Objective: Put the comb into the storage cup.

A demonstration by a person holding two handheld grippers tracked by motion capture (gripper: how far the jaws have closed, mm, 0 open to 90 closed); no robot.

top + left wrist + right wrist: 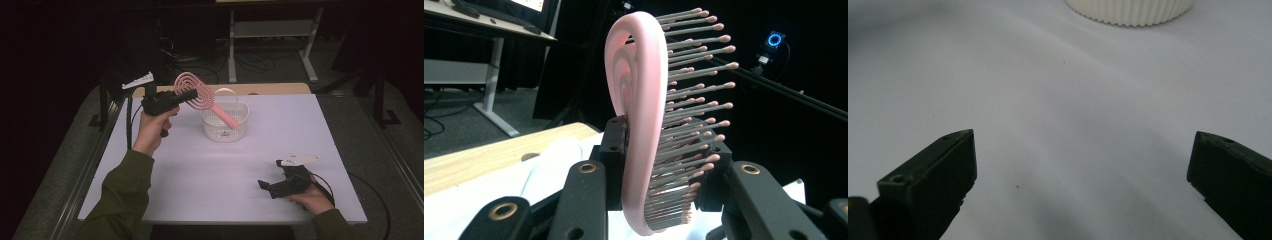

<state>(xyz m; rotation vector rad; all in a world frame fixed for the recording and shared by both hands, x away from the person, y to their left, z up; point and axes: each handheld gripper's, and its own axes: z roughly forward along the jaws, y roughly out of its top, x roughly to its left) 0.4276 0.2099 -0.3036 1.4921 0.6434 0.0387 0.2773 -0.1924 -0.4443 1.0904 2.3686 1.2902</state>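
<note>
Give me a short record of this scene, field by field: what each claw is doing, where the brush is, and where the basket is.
left claw: shut on the pink hairbrush, gripping its head across back and bristles
hairbrush position: lifted, handle end pointing down into the white basket
right claw: open, nothing between its jaws, low over the white table
basket: on the table's far middle, handle up
contact of brush and basket: cannot tell
</note>
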